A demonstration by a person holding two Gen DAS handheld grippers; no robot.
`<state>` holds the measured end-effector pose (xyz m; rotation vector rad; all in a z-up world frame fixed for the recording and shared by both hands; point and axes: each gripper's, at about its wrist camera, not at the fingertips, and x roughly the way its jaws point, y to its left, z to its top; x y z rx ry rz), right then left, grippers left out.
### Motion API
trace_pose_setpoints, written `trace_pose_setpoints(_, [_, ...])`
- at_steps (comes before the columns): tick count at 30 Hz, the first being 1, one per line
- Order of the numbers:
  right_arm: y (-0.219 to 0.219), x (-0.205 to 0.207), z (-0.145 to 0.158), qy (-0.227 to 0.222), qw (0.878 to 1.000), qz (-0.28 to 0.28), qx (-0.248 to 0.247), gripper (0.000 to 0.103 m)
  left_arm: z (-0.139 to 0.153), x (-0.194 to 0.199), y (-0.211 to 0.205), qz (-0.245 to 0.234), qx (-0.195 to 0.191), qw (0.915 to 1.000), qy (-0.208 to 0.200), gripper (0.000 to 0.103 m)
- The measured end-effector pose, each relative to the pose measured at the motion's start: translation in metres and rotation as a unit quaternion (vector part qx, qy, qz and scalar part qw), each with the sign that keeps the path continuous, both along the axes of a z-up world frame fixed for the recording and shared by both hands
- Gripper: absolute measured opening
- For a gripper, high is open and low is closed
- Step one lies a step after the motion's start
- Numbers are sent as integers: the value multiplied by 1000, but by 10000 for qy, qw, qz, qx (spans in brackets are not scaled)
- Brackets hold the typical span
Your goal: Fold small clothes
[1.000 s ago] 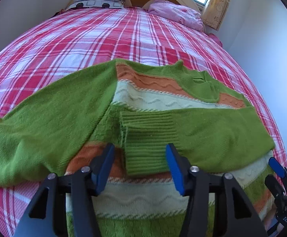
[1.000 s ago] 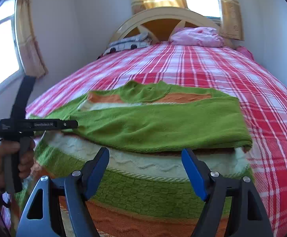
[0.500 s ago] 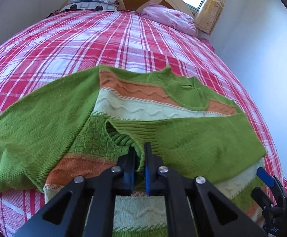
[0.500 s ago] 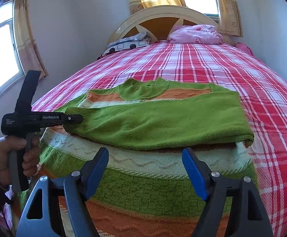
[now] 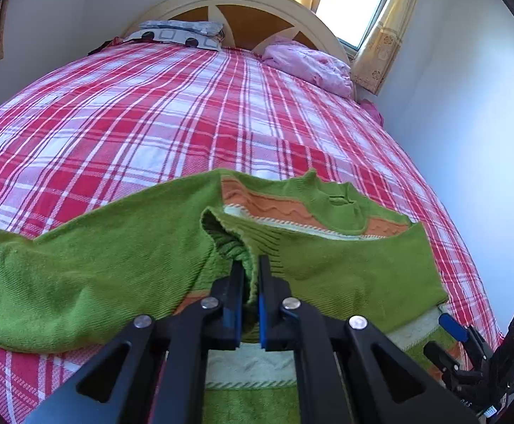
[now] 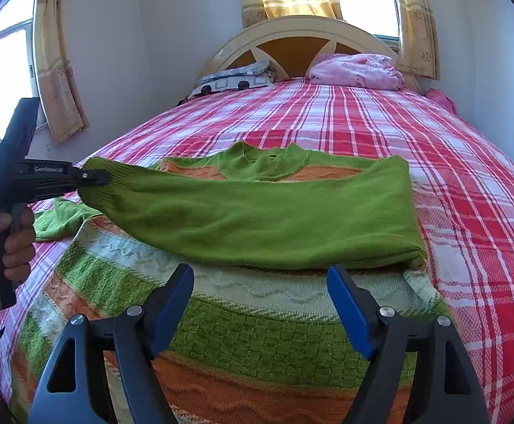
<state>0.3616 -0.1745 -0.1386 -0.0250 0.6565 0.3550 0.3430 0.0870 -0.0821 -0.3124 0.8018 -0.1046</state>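
Observation:
A green sweater (image 6: 264,339) with orange and cream stripes lies flat on the bed. One green sleeve (image 6: 274,212) is folded across its chest. My left gripper (image 5: 249,275) is shut on that sleeve's ribbed cuff (image 5: 253,243) and holds it lifted off the sweater; the right wrist view shows the same left gripper (image 6: 94,178), a hand around its handle. The other sleeve (image 5: 80,275) lies spread out to the left on the bed. My right gripper (image 6: 262,295) hovers open above the sweater's lower body with nothing between its fingers.
The bed has a red and white plaid sheet (image 5: 151,123). A patterned pillow (image 5: 179,33) and a pink bundle of cloth (image 5: 306,65) lie at the headboard (image 6: 299,35). A white wall (image 5: 469,141) runs close along the bed's right side. Curtained windows are behind.
My left gripper went from open around the cuff to shut on it, then lifted it up off the sweater. The right gripper stayed where it was.

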Motion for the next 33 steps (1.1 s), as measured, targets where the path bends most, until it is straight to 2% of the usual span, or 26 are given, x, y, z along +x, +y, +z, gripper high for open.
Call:
trace_pose_setpoints(5, [-9, 15, -10, 482, 9986, -159, 169, 79, -28, 2, 4, 69, -61, 9996, 261, 7])
trace_pose_setpoints(7, [-25, 26, -13, 768, 9951, -295, 550, 79, -32, 0, 7, 98, -244, 9992, 289, 7])
trace_pose_setpoints(9, [-48, 39, -14, 958, 9885, -713, 922, 79, -31, -1, 9, 107, -361, 9990, 230, 7])
trace_pose_setpoints(11, [-74, 49, -16, 976, 9790, -954, 1515, 79, -32, -1, 8, 106, -323, 9991, 261, 7])
trace_pose_setpoints(13, [-93, 53, -16, 887, 9733, -1294, 1675, 79, -37, -2, 6, 96, -192, 9989, 413, 7])
trace_pose_setpoints(15, [-102, 52, -18, 895, 9669, -1455, 1897, 77, -43, -5, 4, 109, -88, 9987, 490, 14])
trace_pose_setpoints(19, [-101, 40, -11, 623, 9678, -1771, 1677, 78, -47, -13, -2, 103, 259, 9991, 314, 17])
trace_pose_setpoints(21, [-106, 39, -11, 634, 9653, -1893, 1681, 79, -46, -15, -8, 45, 400, 9989, 238, 22])
trace_pose_setpoints(23, [-111, 36, -10, 664, 9641, -1931, 1698, 79, -46, -16, -13, -20, 551, 9983, 203, 32])
trace_pose_setpoints(25, [-111, 22, 4, 359, 9645, -2261, 1317, 79, -47, -16, -12, -4, 537, 9983, 205, 33])
trace_pose_setpoints(26, [-106, 13, 14, 58, 9654, -2334, 1161, 79, -48, -16, -11, -12, 510, 9985, 202, 33])
trace_pose_setpoints(29, [-83, 15, 31, -138, 9778, -1769, 1118, 79, -50, -15, -9, -5, 395, 9990, 189, 34])
trace_pose_setpoints(32, [-55, 40, 31, 235, 9892, -815, 1194, 79, -50, -17, -6, 2, 247, 9996, 154, 36])
trace_pose_setpoints(33, [-52, 48, 26, 381, 9898, -718, 1167, 79, -50, -18, -5, 10, 202, 9997, 141, 36])
